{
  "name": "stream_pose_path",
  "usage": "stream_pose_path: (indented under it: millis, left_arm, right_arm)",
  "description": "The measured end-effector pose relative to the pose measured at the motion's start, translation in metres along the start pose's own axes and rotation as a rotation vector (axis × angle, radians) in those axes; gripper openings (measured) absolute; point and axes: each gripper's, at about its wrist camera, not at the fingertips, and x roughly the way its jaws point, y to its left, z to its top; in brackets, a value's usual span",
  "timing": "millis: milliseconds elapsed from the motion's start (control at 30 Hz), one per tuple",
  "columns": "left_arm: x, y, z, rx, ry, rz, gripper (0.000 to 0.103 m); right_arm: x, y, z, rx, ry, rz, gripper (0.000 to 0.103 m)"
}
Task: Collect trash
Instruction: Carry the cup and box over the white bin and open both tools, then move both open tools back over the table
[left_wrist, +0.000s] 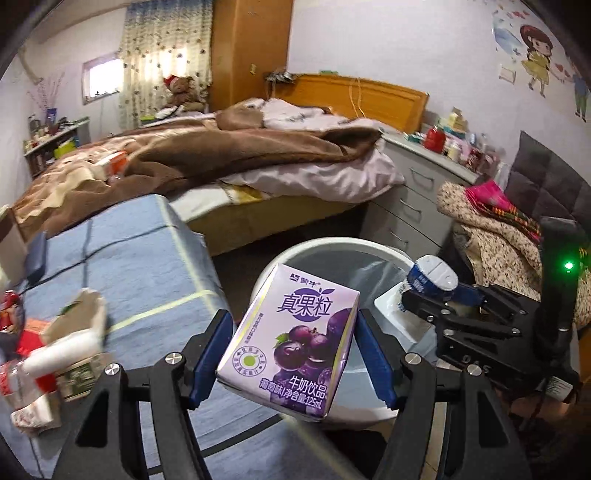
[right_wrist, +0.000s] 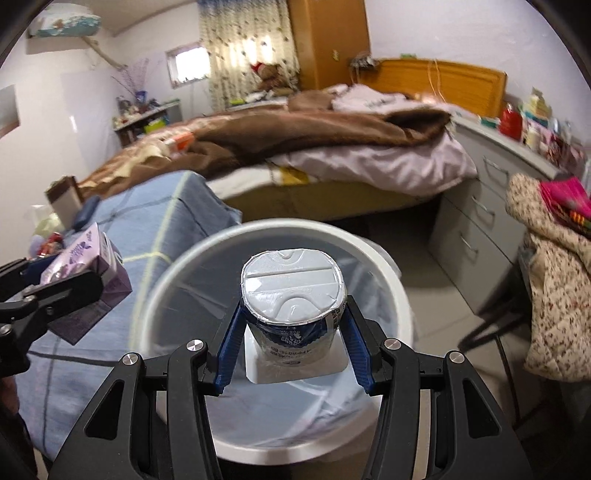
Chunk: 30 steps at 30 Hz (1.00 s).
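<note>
Right hand-held gripper clamping yogurt cup directly above bin; left hand-held gripper clamping milk carton beside rim.

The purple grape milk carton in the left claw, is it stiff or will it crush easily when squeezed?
The grape milk carton probably dents easily: it is thin paperboard, and the left claw grips it by two side faces. It looks small, so likely light, perhaps empty. Its flat faces should not roll, and it hangs tilted over the white trash bin.
</note>
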Motion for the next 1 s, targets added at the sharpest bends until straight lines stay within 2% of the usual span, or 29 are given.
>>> stream_pose_path:
  millis: [200, 333, 433, 467, 533, 800, 1000]
  left_arm:
    - [0.024, -0.021, 0.001, 0.030, 0.040, -0.033, 0.070]
    - [0.029, -0.020, -0.001, 0.018, 0.050, -0.043, 0.071]
    - [0.030, -0.020, 0.000, 0.015, 0.045, -0.030, 0.079]
    - [0.028, -0.019, 0.000, 0.011, 0.039, -0.035, 0.080]
    - [0.026, -0.016, 0.000, -0.003, 0.033, -0.042, 0.081]
    - [0.007, -0.002, -0.004, -0.030, -0.001, 0.003, 0.082]
    - [-0.017, 0.013, -0.010, -0.052, -0.040, 0.044, 0.083]
  right_arm:
    - [0.011, -0.011, -0.006, -0.013, 0.055, -0.020, 0.053]
    - [0.013, -0.018, -0.007, -0.020, 0.067, -0.020, 0.053]
    - [0.012, -0.020, -0.007, -0.016, 0.065, -0.032, 0.054]
    - [0.013, -0.023, -0.006, -0.012, 0.063, -0.028, 0.056]
    - [0.010, -0.023, -0.007, -0.004, 0.053, -0.023, 0.070]
    - [0.004, -0.018, -0.004, 0.001, 0.019, -0.019, 0.070]
    - [-0.009, -0.004, -0.002, -0.005, -0.033, 0.018, 0.070]
